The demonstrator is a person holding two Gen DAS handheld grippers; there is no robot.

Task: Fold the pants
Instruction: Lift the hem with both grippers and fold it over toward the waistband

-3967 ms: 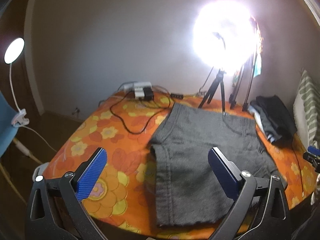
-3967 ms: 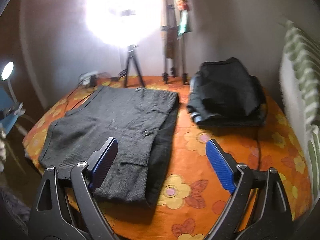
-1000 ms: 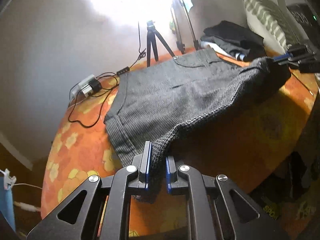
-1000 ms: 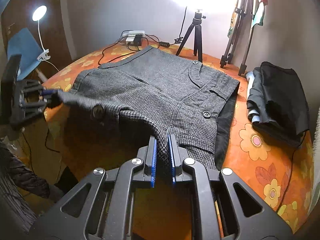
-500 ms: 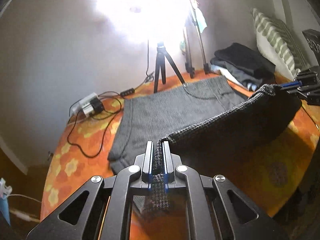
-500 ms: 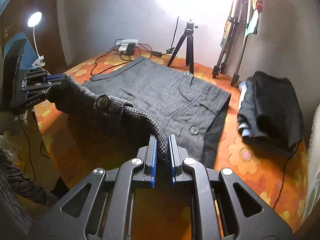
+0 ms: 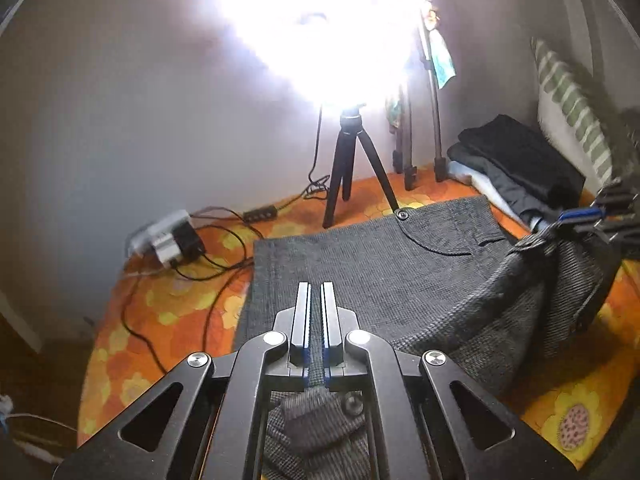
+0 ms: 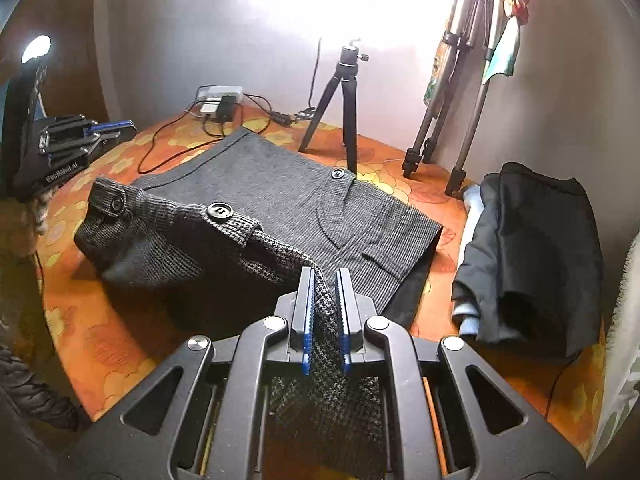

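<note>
While both tongs pinch its hem, pants [image 8: 280, 188] stretch crosswise — left to right.

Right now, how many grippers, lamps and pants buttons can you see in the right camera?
Grippers: 2, left gripper and right gripper
Lamps: 2, ring light and desk lamp
Buttons on the pants: 3
Total: 7
</note>
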